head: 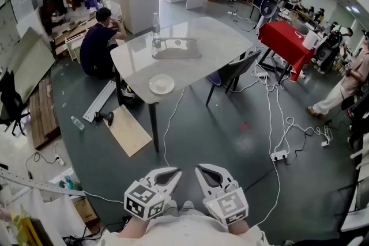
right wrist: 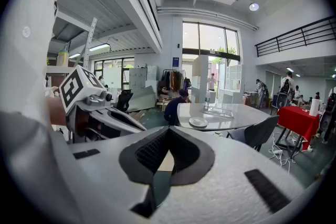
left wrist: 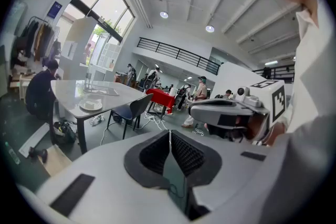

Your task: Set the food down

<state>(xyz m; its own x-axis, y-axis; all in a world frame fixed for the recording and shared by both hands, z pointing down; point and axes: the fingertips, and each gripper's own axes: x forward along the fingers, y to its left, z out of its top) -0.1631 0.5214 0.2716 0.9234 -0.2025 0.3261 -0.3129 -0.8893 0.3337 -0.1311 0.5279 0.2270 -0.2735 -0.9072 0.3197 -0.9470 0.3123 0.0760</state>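
Person (head: 98,46) crouched on floor (head: 219,138) at left edge of surface (head: 222,37), back turned. Wooden board (head: 130,131) flat on floor below near-left corner of surface, beside its leg.

Left tool (head: 171,173): low in head view, close to holder's body, pointing toward surface and well apart from it. Clenched. In left gripper view, left tool (left wrist: 169,139) pads meeting at tips, nothing between them.

Food (head: 162,83): pale lump on white plate (head: 152,87), near-left corner of surface, close to near edge. Too small to tell what kind. Plate (left wrist: 90,106) also in left gripper view, and plate (right wrist: 198,122) in right gripper view, far from both tools.

Clear bottle (head: 156,29) upright toward far-left part of surface, at left end of shallow tray (head: 176,49); touching or only beside, cannot tell.

Right tool (head: 204,171): just beside left one, same low position, same heading. Clenched too. In right gripper view, right tool (right wrist: 167,136) pads together, empty.

Dark chair (head: 233,71) at right edge of surface, seat tucked partly under. Red cloth (head: 285,40) over a stand farther right. White power strip (head: 279,155) on floor, lower right, cables trailing from it toward surface.
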